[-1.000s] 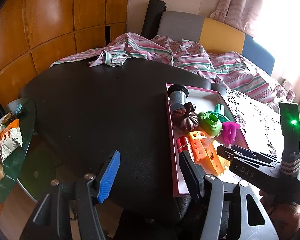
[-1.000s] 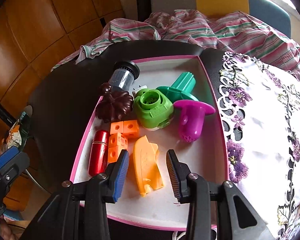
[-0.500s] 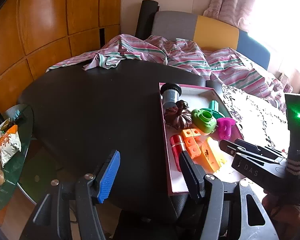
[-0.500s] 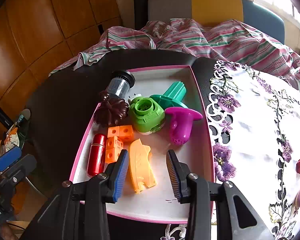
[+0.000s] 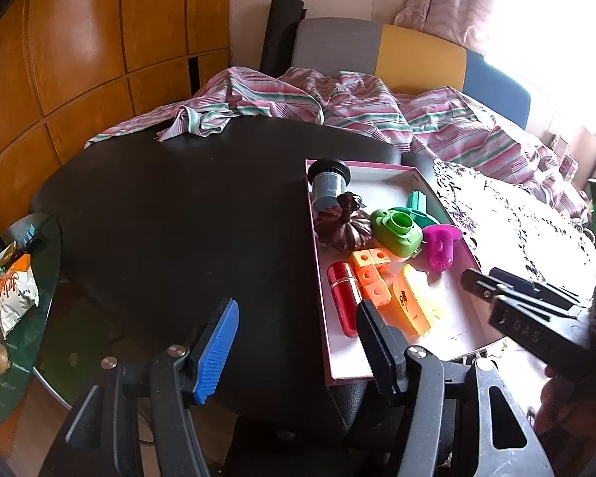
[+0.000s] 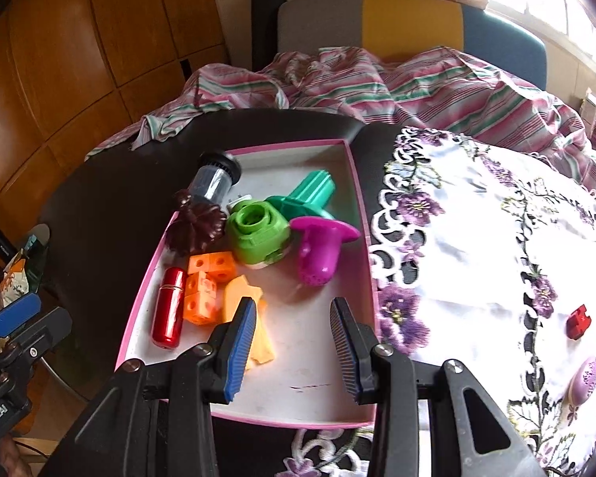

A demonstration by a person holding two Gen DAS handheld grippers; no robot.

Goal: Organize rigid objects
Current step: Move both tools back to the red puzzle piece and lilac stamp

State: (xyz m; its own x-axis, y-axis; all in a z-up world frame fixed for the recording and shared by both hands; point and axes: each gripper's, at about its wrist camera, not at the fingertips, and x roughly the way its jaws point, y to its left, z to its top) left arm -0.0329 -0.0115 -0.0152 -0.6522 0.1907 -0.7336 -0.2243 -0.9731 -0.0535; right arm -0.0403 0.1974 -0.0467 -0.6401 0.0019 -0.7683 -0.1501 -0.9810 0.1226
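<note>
Two loose pieces (image 6: 577, 321) lie on embroidered cloth (image 6: 476, 246) beside pink tray (image 6: 363, 214).

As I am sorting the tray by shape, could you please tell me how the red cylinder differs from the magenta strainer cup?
The red cylinder is glossy, smooth and straight-sided; the magenta strainer cup is matte, with a wide flange and small holes at its rounded end. The cylinder lies along the tray's left wall, the cup nearer its right wall. Both lie on their sides.

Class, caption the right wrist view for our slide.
Open hand-held gripper above a pink tray of plastic toys.
</note>
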